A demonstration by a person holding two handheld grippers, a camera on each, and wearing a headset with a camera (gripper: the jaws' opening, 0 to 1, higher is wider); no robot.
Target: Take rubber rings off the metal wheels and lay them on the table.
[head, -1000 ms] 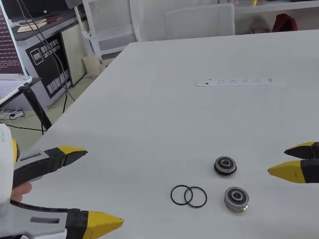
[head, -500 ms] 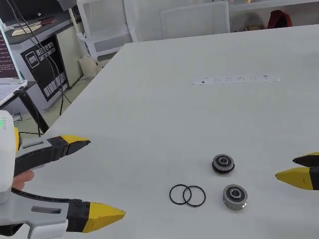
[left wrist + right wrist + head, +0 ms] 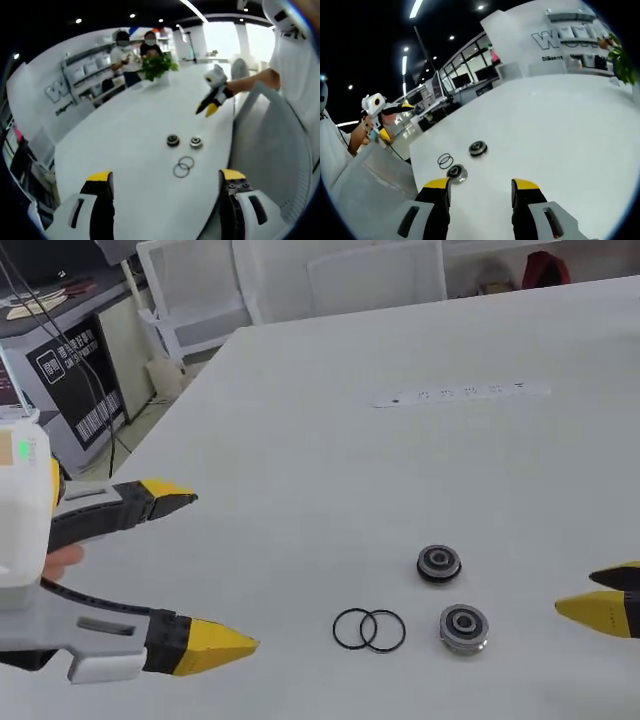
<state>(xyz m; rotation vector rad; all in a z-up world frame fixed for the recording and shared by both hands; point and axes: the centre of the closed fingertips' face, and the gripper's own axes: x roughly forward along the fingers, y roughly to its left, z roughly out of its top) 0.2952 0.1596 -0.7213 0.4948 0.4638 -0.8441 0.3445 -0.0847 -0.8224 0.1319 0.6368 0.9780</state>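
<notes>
Recorder: Since a second ago the right gripper (image 3: 578, 592) sits farther right of the wheels, and the left gripper (image 3: 226, 572) has edged nearer the rings. The view itself shifts too.

Checker: Jaw states?

Recorder: Both spread wide, nothing held. Two thin black rubber rings (image 3: 368, 630) lie overlapped on the white table (image 3: 300, 440), just left of the near silver metal wheel (image 3: 463, 628). Behind it the far metal wheel (image 3: 438, 564) shows a dark rim; possibly a ring is on it.

Checker: Risks?

Recorder: Wheels lie loose, unbraced. Prying with one gripper alone would likely skid the wheel or flick the ring away. A careless left approach could scatter the laid rings.
</notes>
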